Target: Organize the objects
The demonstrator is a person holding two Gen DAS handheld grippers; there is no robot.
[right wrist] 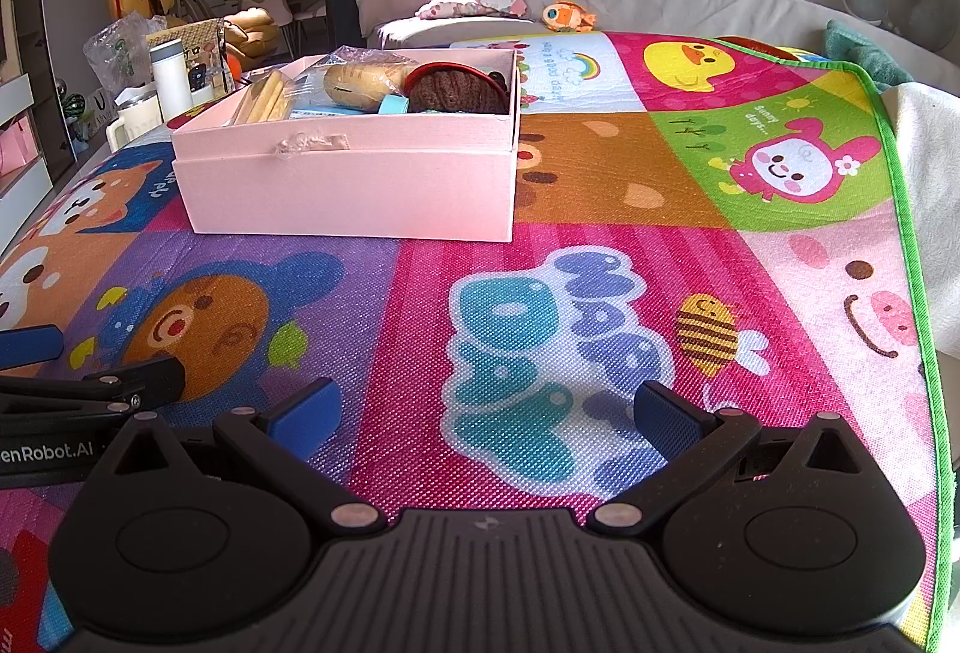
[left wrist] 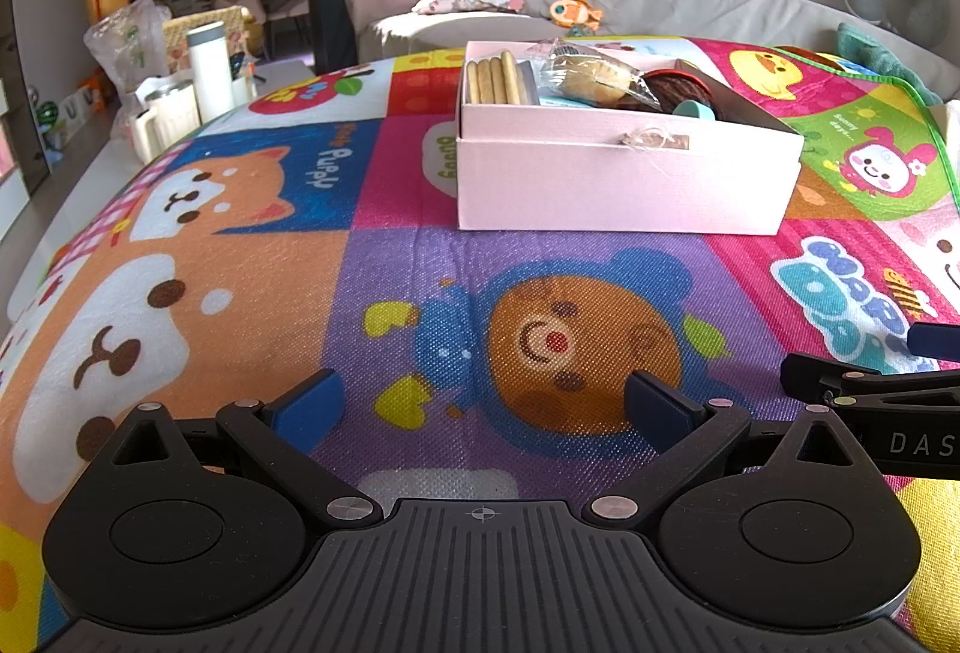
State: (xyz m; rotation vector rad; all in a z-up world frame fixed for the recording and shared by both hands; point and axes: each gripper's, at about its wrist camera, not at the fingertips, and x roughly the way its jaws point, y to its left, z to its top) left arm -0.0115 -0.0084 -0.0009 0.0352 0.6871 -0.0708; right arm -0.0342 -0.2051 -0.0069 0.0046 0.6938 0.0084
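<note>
Both grippers, left (left wrist: 483, 401) and right (right wrist: 483, 404), are hovering spread apart, empty, facing the filled pale pink cardboard box (left wrist: 624, 179) on the colourful cartoon play mat (right wrist: 600, 233).

I see the box (left wrist: 624, 179) resting on the mat (left wrist: 372, 281), ahead of my left gripper (left wrist: 483, 407) and slightly to its right; from my right gripper (right wrist: 486, 413) it sits ahead and to the left. The two grippers lie side by side, near each other. Inside the box, biscuits (left wrist: 495, 80) stand at the left, a bagged bun (left wrist: 591, 80) in the middle, a knitted item (left wrist: 675, 92) to the right. Bottles (left wrist: 210, 71) stand far left; a sofa (left wrist: 660, 2) lies behind.
</note>
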